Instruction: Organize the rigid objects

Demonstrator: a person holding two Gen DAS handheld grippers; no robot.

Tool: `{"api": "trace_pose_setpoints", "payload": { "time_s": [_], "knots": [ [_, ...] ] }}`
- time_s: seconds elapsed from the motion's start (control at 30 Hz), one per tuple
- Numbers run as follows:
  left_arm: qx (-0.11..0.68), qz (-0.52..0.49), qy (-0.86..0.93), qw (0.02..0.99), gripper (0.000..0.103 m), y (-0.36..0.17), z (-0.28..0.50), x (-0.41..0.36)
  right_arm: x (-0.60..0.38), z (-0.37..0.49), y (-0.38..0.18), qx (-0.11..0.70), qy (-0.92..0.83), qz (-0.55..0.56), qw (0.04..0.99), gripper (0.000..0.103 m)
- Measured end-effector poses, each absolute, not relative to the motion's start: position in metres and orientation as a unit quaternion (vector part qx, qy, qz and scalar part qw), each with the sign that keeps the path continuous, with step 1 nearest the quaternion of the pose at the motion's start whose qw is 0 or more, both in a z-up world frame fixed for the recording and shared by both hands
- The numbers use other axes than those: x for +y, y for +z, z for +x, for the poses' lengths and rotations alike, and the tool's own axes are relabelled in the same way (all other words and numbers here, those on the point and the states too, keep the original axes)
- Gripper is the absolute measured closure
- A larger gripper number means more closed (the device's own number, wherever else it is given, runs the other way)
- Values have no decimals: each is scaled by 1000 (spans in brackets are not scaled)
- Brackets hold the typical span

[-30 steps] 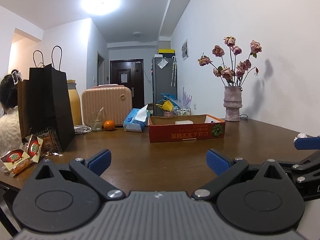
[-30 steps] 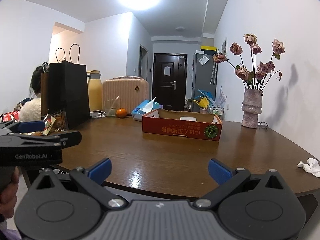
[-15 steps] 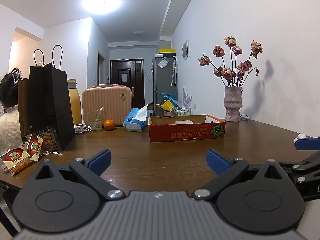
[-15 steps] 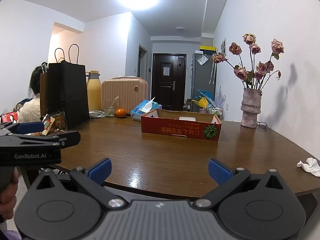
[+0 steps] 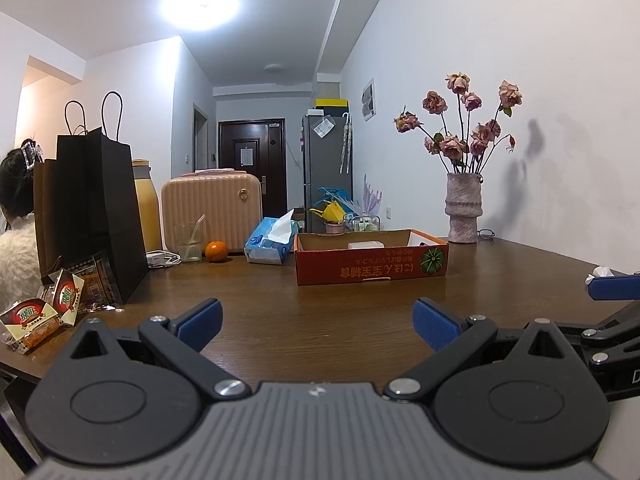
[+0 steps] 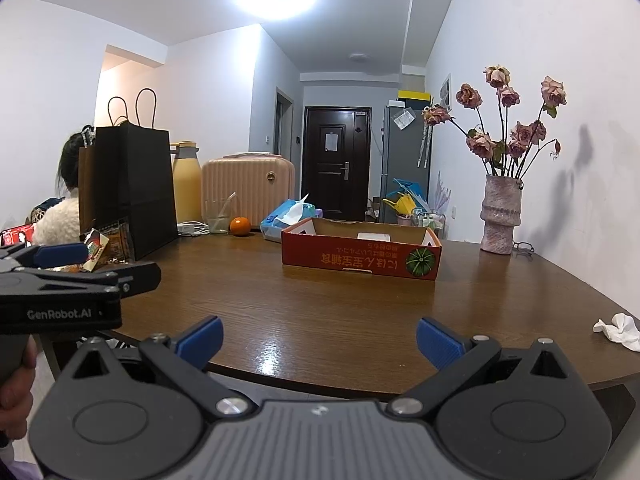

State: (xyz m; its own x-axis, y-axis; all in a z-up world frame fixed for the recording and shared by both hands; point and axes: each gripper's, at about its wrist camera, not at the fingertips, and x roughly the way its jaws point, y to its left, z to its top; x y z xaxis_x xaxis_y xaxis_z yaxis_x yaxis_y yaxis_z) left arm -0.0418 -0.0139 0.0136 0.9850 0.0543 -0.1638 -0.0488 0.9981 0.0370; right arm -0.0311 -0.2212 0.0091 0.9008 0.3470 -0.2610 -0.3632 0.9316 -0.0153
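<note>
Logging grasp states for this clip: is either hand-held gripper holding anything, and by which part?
Nothing is held. The left hand-held gripper and the right hand-held gripper both stand open over the wooden table, with only bare tabletop between their fingers.

black grippers (image 5: 318,324), blue pads (image 6: 200,338), silver screws

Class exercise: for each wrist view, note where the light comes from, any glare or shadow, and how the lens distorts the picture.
Left wrist view: the ceiling light is blown out; the flowers throw soft shadows on the wall; the fisheye darkens the corners. Right wrist view: the same light glares as a bright patch on the table by its near edge; the wall edges bow.
</note>
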Motion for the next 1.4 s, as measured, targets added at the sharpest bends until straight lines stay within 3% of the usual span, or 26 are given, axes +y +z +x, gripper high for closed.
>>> {"api": "trace_pose_setpoints", "payload": {
  "time_s": [1.4],
  "knots": [
    [80,23,17,996,0,13,-43,-16,-222,-31,10,130,181,-29,974,0]
  ]
}}
